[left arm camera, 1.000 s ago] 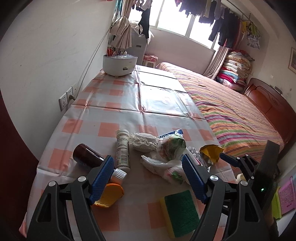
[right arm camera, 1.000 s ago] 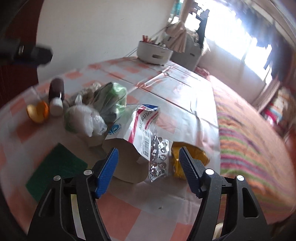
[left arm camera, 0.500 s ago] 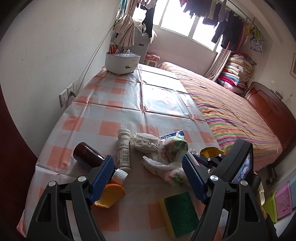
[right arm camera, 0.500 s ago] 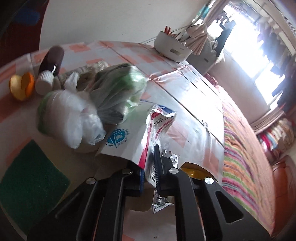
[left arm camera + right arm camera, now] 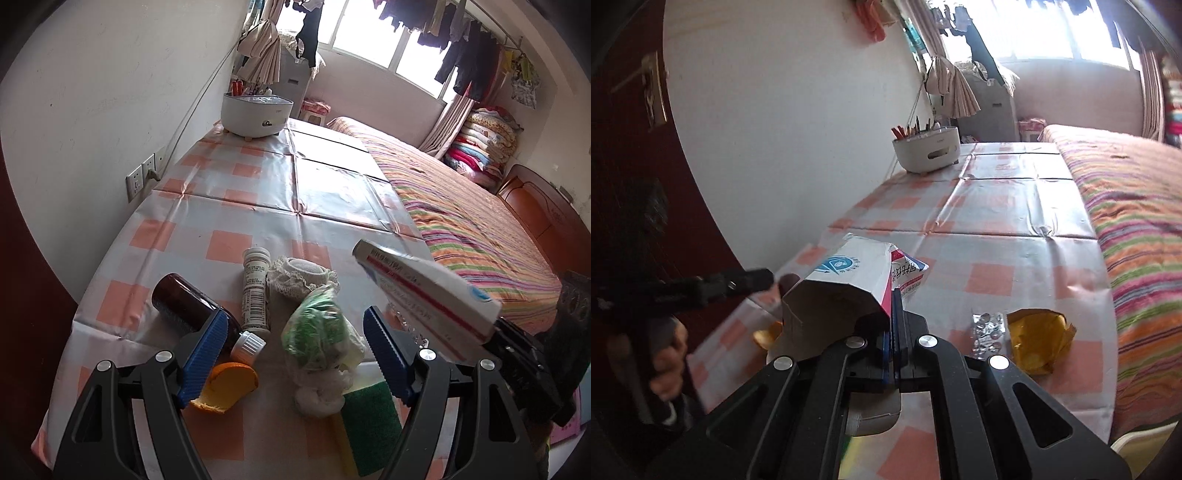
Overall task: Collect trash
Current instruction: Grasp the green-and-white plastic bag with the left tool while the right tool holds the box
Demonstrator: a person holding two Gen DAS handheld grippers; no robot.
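Right wrist view: the right claw [image 5: 894, 332] is seen clenched on a flap of the white medicine box [image 5: 846, 284], which is held lifted clear of the checked table [image 5: 1004, 221]; its jaws have just been closing. A blister pack [image 5: 988, 332] and a yellow wrapper [image 5: 1038, 338] are left lying on the table just beside each other. In the left wrist view the left claw [image 5: 295, 350] is held released above a brown bottle [image 5: 184, 302], an orange peel [image 5: 225, 386] and a green-filled plastic bag [image 5: 319, 332].
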